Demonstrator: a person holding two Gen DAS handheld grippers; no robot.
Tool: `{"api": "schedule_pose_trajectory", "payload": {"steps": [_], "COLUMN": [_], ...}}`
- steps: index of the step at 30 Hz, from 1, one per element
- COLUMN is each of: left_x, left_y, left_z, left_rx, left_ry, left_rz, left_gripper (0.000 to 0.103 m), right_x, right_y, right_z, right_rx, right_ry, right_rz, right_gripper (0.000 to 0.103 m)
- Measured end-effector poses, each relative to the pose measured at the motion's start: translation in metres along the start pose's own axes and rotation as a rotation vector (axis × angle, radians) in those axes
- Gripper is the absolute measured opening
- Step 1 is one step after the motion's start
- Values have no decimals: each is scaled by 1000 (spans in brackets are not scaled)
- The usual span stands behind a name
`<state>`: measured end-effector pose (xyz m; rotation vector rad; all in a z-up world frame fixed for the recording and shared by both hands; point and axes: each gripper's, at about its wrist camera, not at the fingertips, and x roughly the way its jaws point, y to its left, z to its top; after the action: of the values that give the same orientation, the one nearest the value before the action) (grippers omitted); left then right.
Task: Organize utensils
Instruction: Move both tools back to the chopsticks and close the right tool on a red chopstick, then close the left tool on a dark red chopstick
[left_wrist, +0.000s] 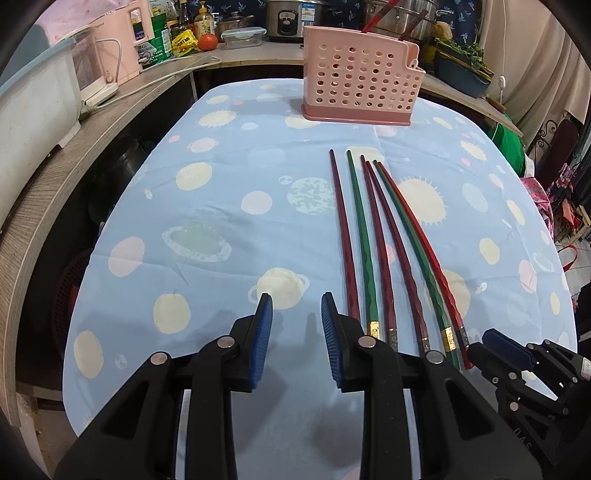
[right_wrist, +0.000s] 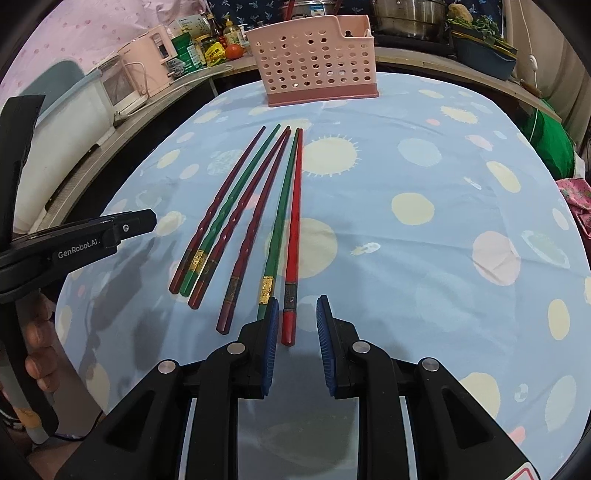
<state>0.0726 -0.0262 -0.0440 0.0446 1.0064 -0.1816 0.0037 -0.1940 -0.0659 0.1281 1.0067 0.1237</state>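
From the left wrist view, your left gripper (left_wrist: 297, 314) hung over bare tablecloth (left_wrist: 221, 206) with its blue pads spread apart and nothing between them. The six chopsticks (left_wrist: 373, 236) lay fanned just to its right, thick ends toward you, tips pointing at the pink utensil holder (left_wrist: 360, 79) at the far end of the table. Your right gripper (left_wrist: 517, 354) showed at the lower right, near the butt of the outermost stick; from here you couldn't tell how its jaws stood. Those sticks looked thin, stiff, light and glossy, so I'd say they would roll or slip under a loose pinch. The cloth was soft and could bunch under a low finger.

From the right wrist view, your right gripper (right_wrist: 297, 321) was open, its pads either side of the butt end of the bright red chopstick (right_wrist: 293, 236), not yet touching it. The green chopstick (right_wrist: 280, 221) lay just beside, nearly touching near the tips, so a wide closure risked catching both. The best hold looked to be the thick, banded end, where the faceted grip offered bite. The three leftmost sticks bunched together at their butts, hard to separate. To the right the table was open, and the path ahead to the holder (right_wrist: 317, 62) was unobstructed. The table edge curved away close on the left, where your left gripper (right_wrist: 110, 232) hovered.
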Motion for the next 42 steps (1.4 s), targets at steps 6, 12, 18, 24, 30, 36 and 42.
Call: {"api": "schedule_pose_trajectory", "payload": {"steps": [6, 12, 18, 24, 30, 36, 42], "left_x": [1, 3, -1, 3, 8, 17, 19], "left_y": [0, -2, -11, -18, -20, -20, -20], "left_z": [-7, -14, -20, -24, -26, -29, -28], "left_rx": [6, 15, 41, 54, 54, 45, 46], "left_ry": [14, 32, 30, 46, 62, 83, 73], "left_rz": [-5, -24, -53, -70, -77, -72, -60], "left_gripper": [26, 27, 35, 36, 36, 36, 36], "right_x": [6, 7, 8, 8, 8, 8, 8], "right_y": [1, 1, 1, -2, -4, -5, -5], "right_z": [-2, -2, -3, -3, -2, -3, -3], "right_rx": [-10, -26, -37, -23, -12, -3, -3], "right_ry": [13, 3, -3, -7, -7, -8, -8], "right_rz": [-10, -27, -45, -43, -35, -28, -28], "right_gripper": [19, 15, 9, 7, 7, 7, 7]}}
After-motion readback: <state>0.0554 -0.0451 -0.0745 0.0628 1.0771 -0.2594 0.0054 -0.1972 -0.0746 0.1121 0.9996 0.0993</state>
